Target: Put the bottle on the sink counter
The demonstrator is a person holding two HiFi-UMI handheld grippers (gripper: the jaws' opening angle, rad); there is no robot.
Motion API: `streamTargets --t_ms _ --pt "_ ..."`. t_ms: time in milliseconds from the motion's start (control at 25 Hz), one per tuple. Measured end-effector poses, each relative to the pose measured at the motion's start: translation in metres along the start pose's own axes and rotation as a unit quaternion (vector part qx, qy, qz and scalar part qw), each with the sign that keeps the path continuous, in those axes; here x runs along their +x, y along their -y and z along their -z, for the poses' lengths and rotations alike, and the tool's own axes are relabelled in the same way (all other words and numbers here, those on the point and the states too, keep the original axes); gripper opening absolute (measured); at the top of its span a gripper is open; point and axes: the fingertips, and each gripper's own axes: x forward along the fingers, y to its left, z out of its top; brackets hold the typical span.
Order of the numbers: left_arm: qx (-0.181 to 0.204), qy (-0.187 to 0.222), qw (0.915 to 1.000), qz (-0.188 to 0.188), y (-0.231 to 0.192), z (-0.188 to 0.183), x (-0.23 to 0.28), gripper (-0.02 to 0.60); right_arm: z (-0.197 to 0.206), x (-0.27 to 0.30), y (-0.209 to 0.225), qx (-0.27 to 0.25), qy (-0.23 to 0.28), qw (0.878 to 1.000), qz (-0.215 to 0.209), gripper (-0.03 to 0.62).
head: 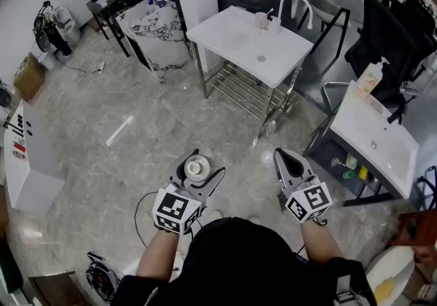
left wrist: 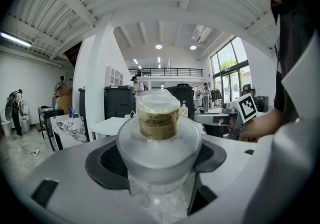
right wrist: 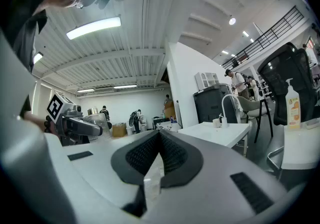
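Observation:
My left gripper (head: 198, 171) is shut on a clear, wide-bodied bottle (head: 196, 168) with a clear cap and a brownish band at its neck. In the left gripper view the bottle (left wrist: 159, 138) fills the space between the two dark pads, which press its sides. My right gripper (head: 290, 163) is held level beside it, its jaws shut with nothing between them; the same jaws (right wrist: 160, 155) meet in the right gripper view. The white sink counter (head: 239, 42) with a curved tap (head: 295, 4) stands ahead on a steel frame.
A second white basin unit (head: 372, 144) with a soap pump bottle (head: 371, 78) stands at the right. A marble-patterned stand (head: 158, 35) is at the back left, a white cabinet (head: 24, 161) at the far left. A black office chair (head: 392, 42) is behind the basin.

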Motion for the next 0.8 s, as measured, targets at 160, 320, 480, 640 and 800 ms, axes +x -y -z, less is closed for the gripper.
streamTargets --t_ms 160,320,480,640,800 --pt "-0.002 0.002 1.0 0.001 -0.002 -0.001 0.002 0.348 -0.001 0.004 0.001 -0.002 0.0 1.0 -0.002 0.029" --pt "-0.002 0.003 1.0 0.001 -0.007 -0.004 0.004 0.348 -0.004 0.01 0.002 -0.005 0.0 1.0 -0.005 0.028" --pt "-0.002 0.003 1.0 0.0 -0.014 -0.004 0.007 0.348 -0.001 0.017 0.002 0.007 -0.007 1.0 -0.015 0.028" --pt "-0.005 0.003 1.0 0.0 -0.023 -0.005 0.007 0.348 0.004 0.029 -0.005 0.005 -0.023 0.999 -0.027 0.031" --pt "-0.008 0.005 1.0 0.001 -0.034 -0.004 0.006 0.348 0.011 0.044 -0.013 -0.019 -0.033 0.999 -0.028 0.031"
